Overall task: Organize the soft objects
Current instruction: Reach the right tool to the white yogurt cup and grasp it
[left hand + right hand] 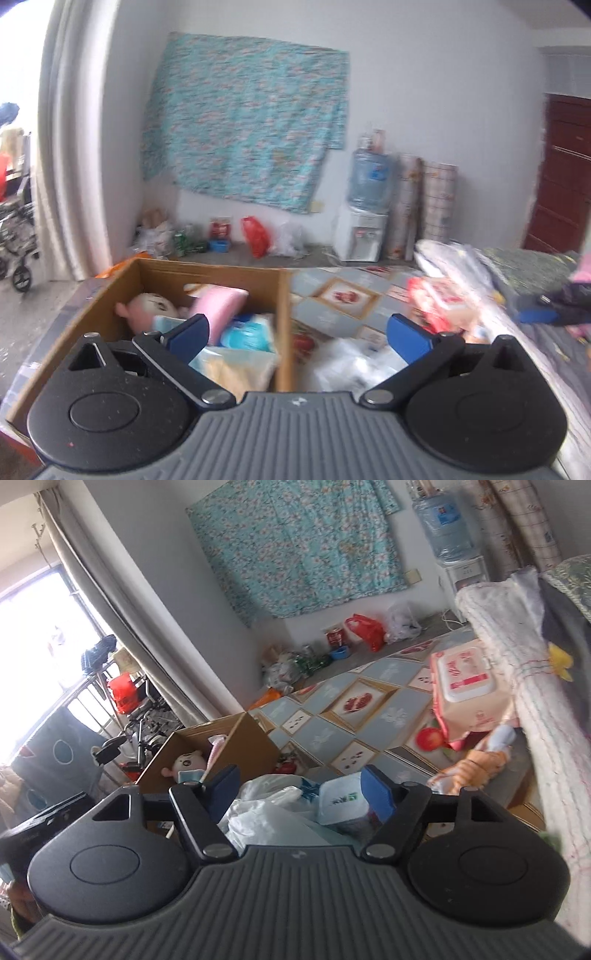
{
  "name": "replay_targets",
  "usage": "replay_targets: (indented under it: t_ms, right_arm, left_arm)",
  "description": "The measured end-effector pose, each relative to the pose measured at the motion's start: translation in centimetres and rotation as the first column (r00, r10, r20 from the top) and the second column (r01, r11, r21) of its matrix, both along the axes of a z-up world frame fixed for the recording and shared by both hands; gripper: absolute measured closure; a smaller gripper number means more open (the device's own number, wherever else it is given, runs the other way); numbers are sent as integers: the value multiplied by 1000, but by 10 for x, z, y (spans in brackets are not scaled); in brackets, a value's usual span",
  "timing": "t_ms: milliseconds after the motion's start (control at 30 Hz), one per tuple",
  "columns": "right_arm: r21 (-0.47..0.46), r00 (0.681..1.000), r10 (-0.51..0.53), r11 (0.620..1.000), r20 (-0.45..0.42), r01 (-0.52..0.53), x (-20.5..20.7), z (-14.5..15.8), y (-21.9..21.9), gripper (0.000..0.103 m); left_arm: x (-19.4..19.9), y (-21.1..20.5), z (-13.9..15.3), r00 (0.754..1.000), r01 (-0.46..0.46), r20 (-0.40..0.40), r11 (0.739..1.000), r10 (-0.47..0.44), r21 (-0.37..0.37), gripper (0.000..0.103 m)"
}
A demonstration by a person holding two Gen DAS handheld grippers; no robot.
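Left gripper (299, 332), jaws spread wide and empty, above the near edge of the cardboard box (122, 288); right gripper (301, 788), jaws parted and empty, over crumpled white plastic bags (266, 812). Inside the box lie a doll (147, 306), a pink pad (218, 306) and blue packets (247, 332). Beyond, on the patterned tablecloth (332, 716), rests a wet-wipes pack (469, 683); farther back, a floral cloth (247, 125) hangs on the wall.
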State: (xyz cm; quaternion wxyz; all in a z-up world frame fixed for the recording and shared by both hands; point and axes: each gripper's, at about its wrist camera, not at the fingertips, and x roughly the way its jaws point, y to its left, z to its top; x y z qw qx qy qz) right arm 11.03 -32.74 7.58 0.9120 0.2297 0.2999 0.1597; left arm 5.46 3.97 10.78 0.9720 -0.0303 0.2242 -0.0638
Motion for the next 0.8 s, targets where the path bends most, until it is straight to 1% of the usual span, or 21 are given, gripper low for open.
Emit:
replay_targets:
  t_ms: [100,233,333,400,467,567,633,700,733,800]
  right_arm:
    - [4,1000,-16,1000,-8,16,-9,-6,-7,28]
    - [7,999,-14,1000,-32,14,-9,-15,-7,28]
    - [20,998,-1,1000,-57,2,-4,-23,-6,28]
    - [26,997,9,1000,-75,-7,2,-28,-5,28]
    - [45,994,26,999,-102,-22,13,-35,-3,28]
    - [81,987,47,996,-154,-35,36,-49,-3,28]
    - [91,981,64,995,-182,-48,54,-58,-2,30]
    - [97,975,76,994,-210,-56,71,-67,-1,32]
    - [100,971,85,993,-223,-64,80,-72,-2,36]
    - [104,962,101,992,-253,-77,98,-83,0,40]
  left_arm:
    - [-12,-24,-10,999,53,-3,998,-53,-15,0]
    - [-12,-51,-30,993,117,-13,992,-118,-43,0]
    - [-3,-73,-44,989,144,-23,989,-144,-17,0]
    - [4,-87,-51,985,171,-21,985,-171,18,0]
    - [16,-102,-56,977,210,-35,976,-208,54,0]
    - [38,-126,-67,958,284,-65,954,-279,93,1]
    - [55,-141,-75,955,289,-101,950,-278,121,2]
    - [70,-151,-84,952,296,-127,947,-280,128,5]
    - [79,-158,-88,948,305,-141,944,-287,129,7]
    - [95,-166,-96,942,313,-164,942,-292,123,14]
